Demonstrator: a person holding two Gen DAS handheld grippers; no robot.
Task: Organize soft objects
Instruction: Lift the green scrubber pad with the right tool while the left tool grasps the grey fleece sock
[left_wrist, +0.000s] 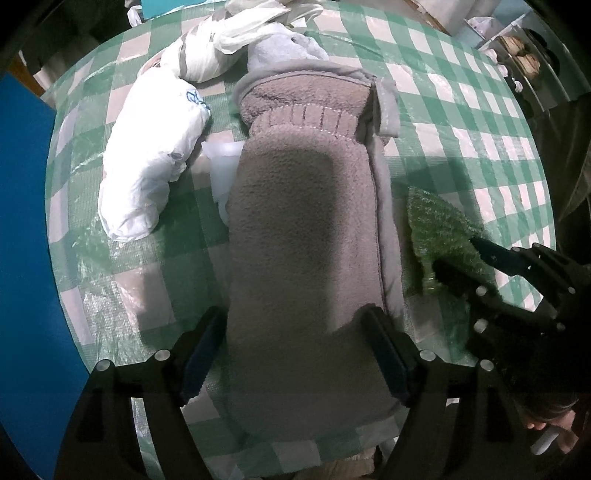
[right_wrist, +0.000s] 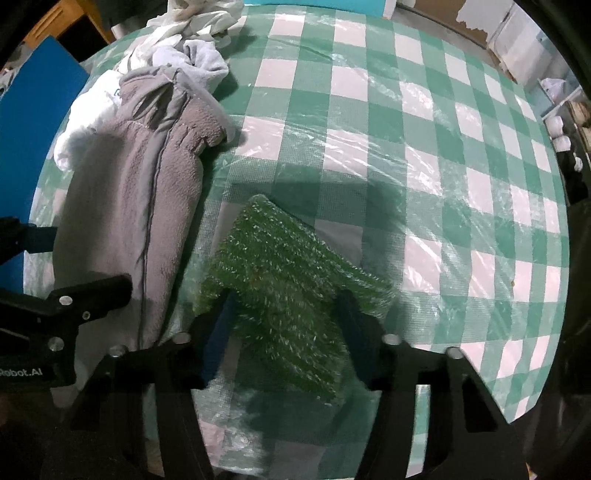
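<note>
A long grey-brown fleece garment (left_wrist: 303, 221) lies flat on the green-and-white checked table and runs away from me. My left gripper (left_wrist: 295, 354) points down over its near end, open, with the fleece between the two fingers. To its right lies a fuzzy green cloth (right_wrist: 288, 266), bunched between the fingers of my right gripper (right_wrist: 286, 332), which is shut on it. In the left wrist view the green cloth (left_wrist: 436, 225) and the right gripper (left_wrist: 469, 258) show at the right edge. The fleece (right_wrist: 125, 206) shows at the left of the right wrist view.
A white padded bundle (left_wrist: 147, 166) lies left of the fleece. A pale grey towel (left_wrist: 284, 51) and crumpled white cloths (left_wrist: 229, 33) are piled at the far end. A blue panel (left_wrist: 22, 221) stands past the table's left edge. Plastic-covered checked tablecloth (right_wrist: 424, 147) stretches to the right.
</note>
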